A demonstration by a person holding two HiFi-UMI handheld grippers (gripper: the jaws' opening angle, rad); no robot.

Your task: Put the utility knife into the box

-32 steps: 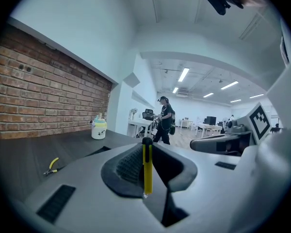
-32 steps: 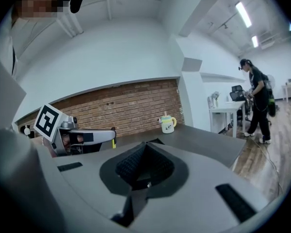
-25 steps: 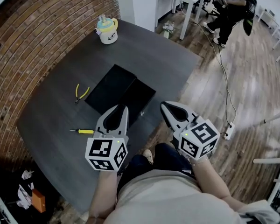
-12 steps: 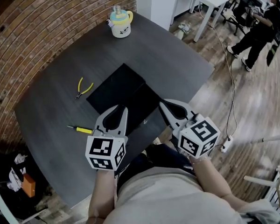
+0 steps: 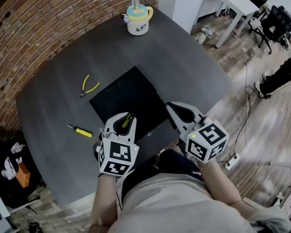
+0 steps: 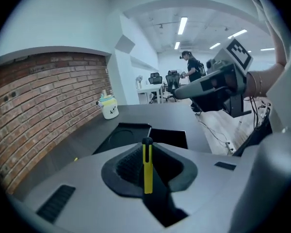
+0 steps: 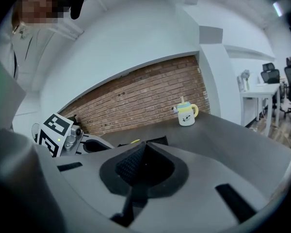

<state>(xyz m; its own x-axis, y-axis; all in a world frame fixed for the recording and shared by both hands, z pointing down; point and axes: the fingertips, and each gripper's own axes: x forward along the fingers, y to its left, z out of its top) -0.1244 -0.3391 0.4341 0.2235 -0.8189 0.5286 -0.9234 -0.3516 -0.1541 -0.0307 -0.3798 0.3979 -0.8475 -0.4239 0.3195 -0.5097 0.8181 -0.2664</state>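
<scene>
Item 1: utility knife [image 6: 147,166], yellow, slim, judged light, stiff and slick-cased, best held mid-body, was clamped in the left gripper [image 5: 120,125] over the box's [image 5: 126,89] 6 o'clock edge; right gripper [image 5: 182,111], at 4 o'clock, stood closed on nothing.

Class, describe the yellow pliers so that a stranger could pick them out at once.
On the dark table, look left of the open black box. The pliers lie there: two splayed yellow handles, unlike the straight screwdriver nearer the person.
</scene>
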